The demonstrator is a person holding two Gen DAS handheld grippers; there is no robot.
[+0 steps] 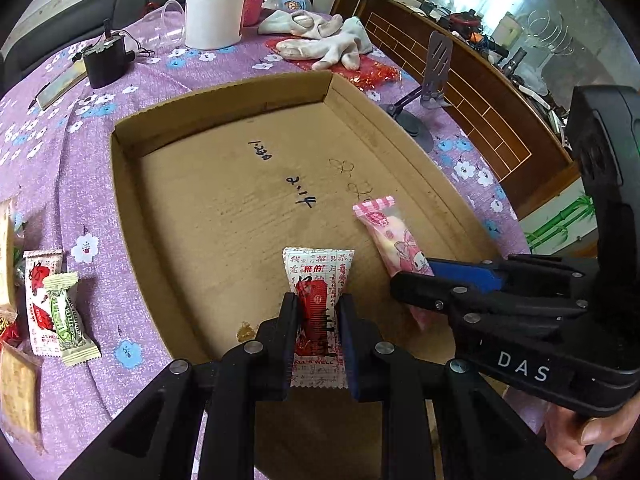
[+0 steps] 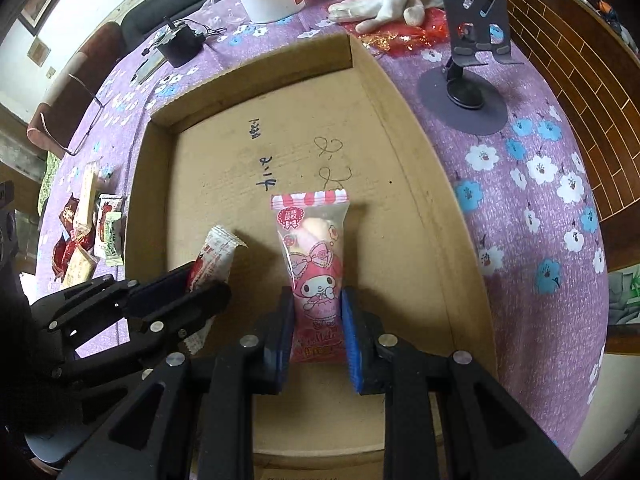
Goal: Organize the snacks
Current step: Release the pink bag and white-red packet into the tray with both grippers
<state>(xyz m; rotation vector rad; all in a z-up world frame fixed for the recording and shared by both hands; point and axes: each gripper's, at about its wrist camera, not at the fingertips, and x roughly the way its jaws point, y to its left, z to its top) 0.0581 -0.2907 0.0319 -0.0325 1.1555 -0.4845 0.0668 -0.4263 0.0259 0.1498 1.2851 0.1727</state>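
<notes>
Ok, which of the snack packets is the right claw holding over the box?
The pink packet with the cartoon bunny, clamped in the right claw. The red-and-white packet is in the left claw.

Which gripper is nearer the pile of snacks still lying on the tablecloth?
Left. The left gripper, holding a red-and-white packet, is on the pile's side of the cardboard tray; the right gripper is beyond it, farther from the pile.

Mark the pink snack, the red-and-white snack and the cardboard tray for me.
pink snack [image 2: 316, 264], right wrist view, printed front of the wrapper.
red-and-white snack [image 1: 318, 276], left wrist view, upper wrapper above the pads.
cardboard tray [image 1: 224, 100], left wrist view, far wall.
</notes>
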